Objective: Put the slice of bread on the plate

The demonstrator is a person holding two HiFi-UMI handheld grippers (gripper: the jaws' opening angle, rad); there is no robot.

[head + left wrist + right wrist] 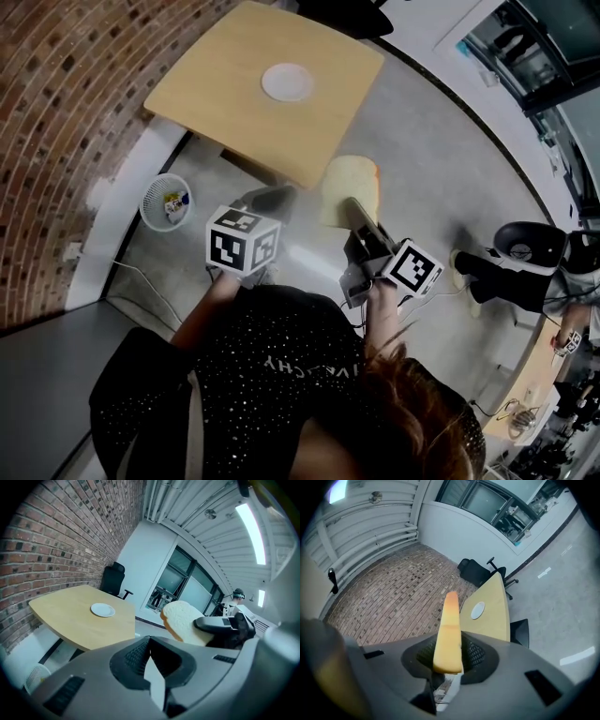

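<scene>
Holds the slice of bread [351, 187] in the right gripper [356, 214], jaws clenched on its near end, the slice set on edge and sticking out forward; shows it in the right gripper view as a thin strip only, edge-on, crust at the top; gives the broad pale face in the left gripper view and the head view. Carries nothing in the left gripper [151, 641], jaws pressed together, just beside the right one and off the ground, above grey floor [441, 178]. Finds the white plate [287, 82] bare on the wooden table [216, 75], well apart from the bread. Adds a brick wall [56, 112] beside the table; a black chair [112, 578] behind it; a white waste basket [165, 202] on the floor near the wall.
</scene>
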